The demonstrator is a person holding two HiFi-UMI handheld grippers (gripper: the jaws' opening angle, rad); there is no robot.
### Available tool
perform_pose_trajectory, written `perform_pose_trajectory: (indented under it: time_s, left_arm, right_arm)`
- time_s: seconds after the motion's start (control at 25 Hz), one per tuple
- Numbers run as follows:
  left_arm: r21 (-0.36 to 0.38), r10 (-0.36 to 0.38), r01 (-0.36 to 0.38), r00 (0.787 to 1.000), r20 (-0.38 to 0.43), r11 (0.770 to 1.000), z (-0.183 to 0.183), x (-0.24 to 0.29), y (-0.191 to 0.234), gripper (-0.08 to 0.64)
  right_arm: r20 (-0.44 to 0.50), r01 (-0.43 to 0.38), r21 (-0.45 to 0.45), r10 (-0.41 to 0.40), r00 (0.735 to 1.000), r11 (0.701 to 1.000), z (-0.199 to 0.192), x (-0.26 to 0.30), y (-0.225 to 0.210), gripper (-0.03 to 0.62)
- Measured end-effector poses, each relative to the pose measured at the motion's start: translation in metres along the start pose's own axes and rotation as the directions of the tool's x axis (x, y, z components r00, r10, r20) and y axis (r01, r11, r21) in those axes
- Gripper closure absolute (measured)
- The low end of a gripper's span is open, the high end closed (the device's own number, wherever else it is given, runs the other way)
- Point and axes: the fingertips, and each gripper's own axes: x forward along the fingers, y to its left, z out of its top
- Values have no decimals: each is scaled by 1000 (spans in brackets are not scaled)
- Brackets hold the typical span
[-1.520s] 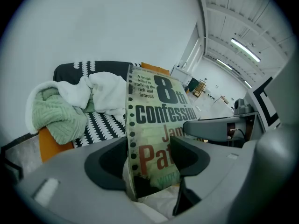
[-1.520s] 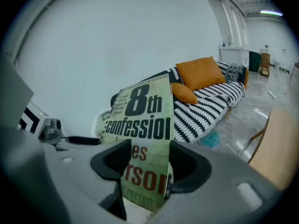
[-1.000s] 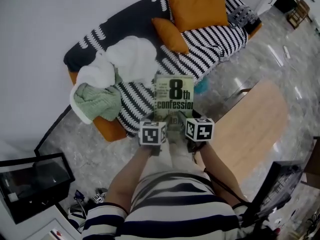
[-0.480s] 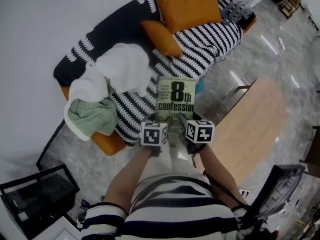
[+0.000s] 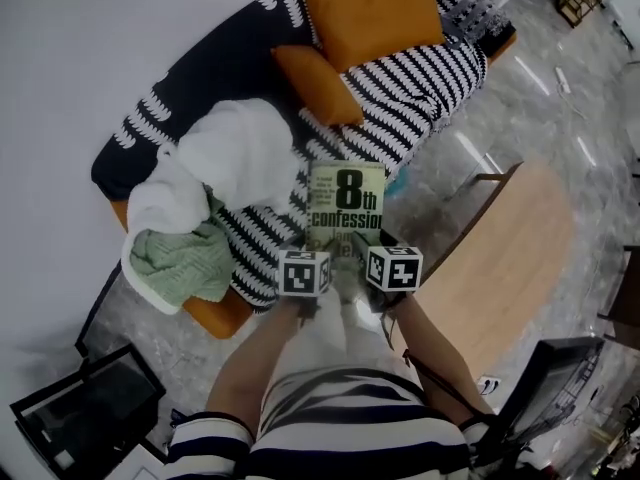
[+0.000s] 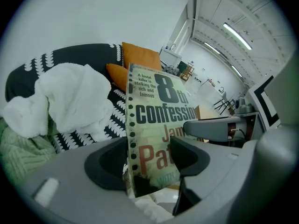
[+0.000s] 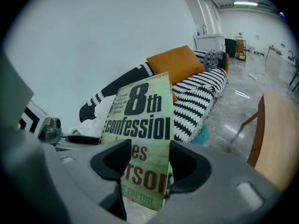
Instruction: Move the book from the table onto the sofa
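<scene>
A pale green paperback book (image 5: 346, 203) with "8th confession" on its cover hangs in the air over the front edge of the striped sofa (image 5: 410, 93). Both grippers hold its near end. My left gripper (image 5: 322, 247) is shut on the book's left side, with the book (image 6: 156, 120) standing upright between its jaws (image 6: 147, 164). My right gripper (image 5: 367, 243) is shut on the right side, and there the book (image 7: 140, 118) fills the gap between the jaws (image 7: 145, 164). The book's lower edge is hidden behind the grippers.
Two orange cushions (image 5: 370, 13) (image 5: 318, 83) lie on the sofa's right half. A white blanket (image 5: 240, 153) and a green one (image 5: 180, 263) are heaped on its left half. A wooden table (image 5: 510, 258) stands at the right, a black box (image 5: 80, 418) at lower left.
Both grippers have carried the book forward and lower toward the sofa, which now sits closer under it. The grip on the book looks unchanged.
</scene>
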Motion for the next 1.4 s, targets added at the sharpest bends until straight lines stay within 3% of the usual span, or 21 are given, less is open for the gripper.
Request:
perform_pose_trajectory:
  time_s: [0.88,1.4]
  left_arm:
    - [-44,16,-22,990,-138,999,14,107,66,262]
    - [-52,44,-54,983,-178,997,27,153,93,261]
  right_arm:
    - [-129,9,63,-1,992,998,8,123,-36,344]
    - [-165,7,98,9,986,995,15,177,-54,344]
